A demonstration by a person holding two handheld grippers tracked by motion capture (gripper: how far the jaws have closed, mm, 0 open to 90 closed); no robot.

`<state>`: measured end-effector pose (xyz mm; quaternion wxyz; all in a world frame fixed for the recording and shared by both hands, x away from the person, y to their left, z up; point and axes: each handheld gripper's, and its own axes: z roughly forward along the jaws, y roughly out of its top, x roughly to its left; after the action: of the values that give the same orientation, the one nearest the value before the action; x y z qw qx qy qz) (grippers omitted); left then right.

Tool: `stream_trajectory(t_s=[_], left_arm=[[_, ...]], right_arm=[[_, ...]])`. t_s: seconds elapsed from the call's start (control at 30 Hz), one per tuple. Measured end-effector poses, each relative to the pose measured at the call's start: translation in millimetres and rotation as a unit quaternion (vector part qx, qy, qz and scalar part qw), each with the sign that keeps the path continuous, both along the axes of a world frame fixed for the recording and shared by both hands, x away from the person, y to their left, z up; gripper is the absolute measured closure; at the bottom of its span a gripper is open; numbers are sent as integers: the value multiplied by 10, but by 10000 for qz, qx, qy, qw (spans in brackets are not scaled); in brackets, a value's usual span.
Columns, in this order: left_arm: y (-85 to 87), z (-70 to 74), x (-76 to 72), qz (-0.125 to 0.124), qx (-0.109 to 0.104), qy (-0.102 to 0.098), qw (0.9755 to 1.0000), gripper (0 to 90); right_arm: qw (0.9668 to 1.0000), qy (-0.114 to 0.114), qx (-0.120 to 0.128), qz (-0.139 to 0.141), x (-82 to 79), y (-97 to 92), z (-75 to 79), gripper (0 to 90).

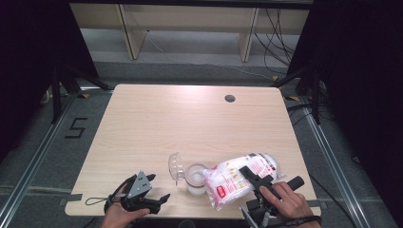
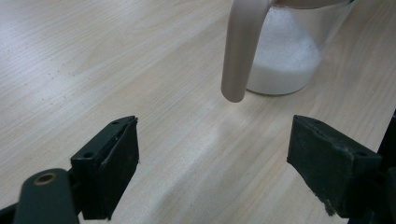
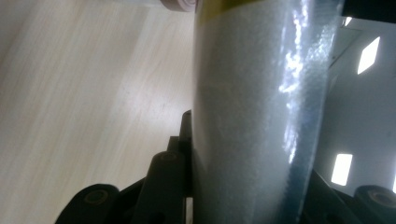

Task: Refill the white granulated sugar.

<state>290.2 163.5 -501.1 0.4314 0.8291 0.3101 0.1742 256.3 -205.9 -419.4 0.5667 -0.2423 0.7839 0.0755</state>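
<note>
The right gripper (image 1: 251,178) is clamping a clear plastic bag (image 1: 237,178) of white granules, jaws closed on its middle with the film bulging between them; in the right gripper view the bag (image 3: 254,116) is pressing flat against both pads. The bag is lying tilted near the front right of the table (image 1: 190,118), its open end pointing left over a clear jug (image 1: 192,178), which is already holding a layer of white grains. Judgement: pouring is under way.

The left gripper (image 1: 152,187) is resting at the near left edge, jaws standing wide apart with nothing between them. In the left gripper view the jug (image 2: 289,51) is sitting just ahead, its tan handle (image 2: 243,46) hanging down towards the jaws.

Handling, judged:
- The bag is looking soft and shapeless, moderately heavy with loose fill, and its glossy film is likely slippery. A mid-body pinch is letting the contents sag either side; holding nearer the closed end should be giving better control of the flow.
- The jug is looking rigid and light, and may be tipping if nudged. The handle is the obvious place to steady it.

The surface is pale wood laminate, smooth and level, with a cable hole (image 1: 230,98) at the far right. Beyond it, grey floor, trailing cables, desk legs and black curtains at both sides.
</note>
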Motion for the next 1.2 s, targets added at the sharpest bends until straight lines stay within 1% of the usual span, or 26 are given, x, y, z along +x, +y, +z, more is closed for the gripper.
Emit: stream_trajectory(t_s=[0.03, 0.07, 0.1, 0.13, 0.17, 0.2, 0.33, 0.37, 0.4, 0.43, 0.47, 0.5, 0.53, 0.6, 0.67, 0.73, 0.77, 0.8, 0.87, 0.9, 0.93, 1.0, 1.07, 1.13, 1.17, 1.2], left_arm=[[-1, 0, -3, 10, -16, -9, 10000, 163], [0, 0, -2, 8, -8, -6, 10000, 163], [-1, 0, -6, 34, -8, -8, 10000, 163], [-4, 1, -12, 25, -53, 11, 10000, 163], [-3, 3, -12, 31, -55, 11, 10000, 163], [2, 5, -9, 39, -21, -3, 10000, 163], [-10, -2, -10, 64, -105, 4, 9999, 163], [-11, -4, -9, 63, -111, 7, 9999, 163], [-4, 1, -7, 14, -59, 16, 10000, 163], [-6, 1, -8, 23, -65, 13, 10000, 163], [-1, 4, -7, 27, -32, 3, 10000, 163], [0, 7, -8, 7, -48, 10, 10000, 163], [4, 11, -5, -15, -17, -22, 10000, 163], [1, 8, -11, 13, -48, 8, 10000, 163], [3, 9, -6, -2, -33, -15, 10000, 163], [-6, 4, -7, 55, -108, -14, 9999, 164], [-4, 6, -6, 56, -110, -18, 9999, 164], [-4, 6, -6, 53, -133, -23, 9999, 164], [-5, 5, -10, 85, -155, -9, 9998, 164], [-12, 1, -10, 92, -198, 0, 9998, 164], [-7, 3, -9, 76, -147, 1, 9999, 164], [-5, 6, -7, 56, -101, -29, 9999, 164], [-7, 6, -7, 64, -104, -20, 9999, 164], [-6, 4, -6, 65, -104, -21, 9999, 164], [-6, 4, -6, 70, -107, -18, 9999, 164], [-7, 4, -7, 78, -116, -6, 9999, 164]], right_arm=[[9999, 57, 108, 13, 7, -6, -5, 748], [9998, 51, 136, 143, 25, -5, 5, 748], [9993, 188, 309, 57, 28, -21, -19, 748], [9990, 196, 351, 190, 51, -21, -16, 749], [9979, 370, 527, 82, 54, -38, -45, 748], [9976, 404, 548, 151, 71, -39, -49, 749], [9939, 722, 796, 242, 143, -73, -93, 749], [9918, 826, 968, 119, 148, -95, -125, 750], [9911, 884, 989, 118, 167, -106, -135, 750], [9894, 981, 1070, -30, 164, -127, -151, 750], [9890, 965, 1117, 28, 184, -140, -153, 749], [9846, 1144, 1318, -59, 186, -163, -186, 749], [9909, 882, 961, 316, 240, -150, -123, 750], [9801, 1272, 1527, -21, 217, -212, -180, 750], [9746, 1355, 1782, -49, 240, -251, -189, 751], [9670, 1478, 2071, -121, 255, -288, -198, 752], [9640, 1522, 2179, -104, 266, -300, -197, 752], [9638, 1523, 2189, -69, 279, -310, -178, 753], [9581, 1579, 2386, -102, 288, -334, -181, 755], [9574, 1607, 2399, -72, 298, -339, -176, 755], [9538, 1667, 2499, -87, 302, -351, -179, 756], [9420, 1866, 2785, -150, 307, -375, -190, 758], [9317, 2026, 3013, -147, 336, -409, -207, 757], [9178, 2159, 3327, -165, 372, -434, -240, 760], [9133, 2236, 3397, -231, 380, -444, -250, 762], [9124, 2243, 3417, -197, 412, -449, -257, 763]])
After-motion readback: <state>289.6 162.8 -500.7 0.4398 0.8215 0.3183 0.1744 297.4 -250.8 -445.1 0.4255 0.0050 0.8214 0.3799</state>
